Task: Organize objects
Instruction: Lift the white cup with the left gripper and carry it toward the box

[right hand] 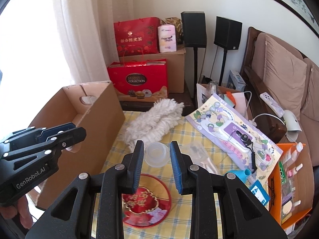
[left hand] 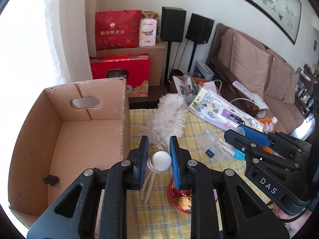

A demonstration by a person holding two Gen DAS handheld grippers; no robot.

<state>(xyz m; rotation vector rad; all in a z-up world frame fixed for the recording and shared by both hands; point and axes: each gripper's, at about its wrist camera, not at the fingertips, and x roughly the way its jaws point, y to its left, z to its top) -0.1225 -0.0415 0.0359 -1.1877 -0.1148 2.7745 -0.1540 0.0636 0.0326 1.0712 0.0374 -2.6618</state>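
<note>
Left gripper point(left hand: 159, 139) and right gripper point(right hand: 156, 144): jaws nearly closed, nothing held, poised over clear cup point(right hand: 156, 155) near duster point(right hand: 155, 121), probably next for cardboard box point(left hand: 83, 91) at left.

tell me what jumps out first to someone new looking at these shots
The big open cardboard box fills the left of the table, with only a small black piece on its floor. Beside it, on the yellow checked cloth, lies a fluffy white duster head. Behind, against the wall, stand bright red gift boxes.
</note>
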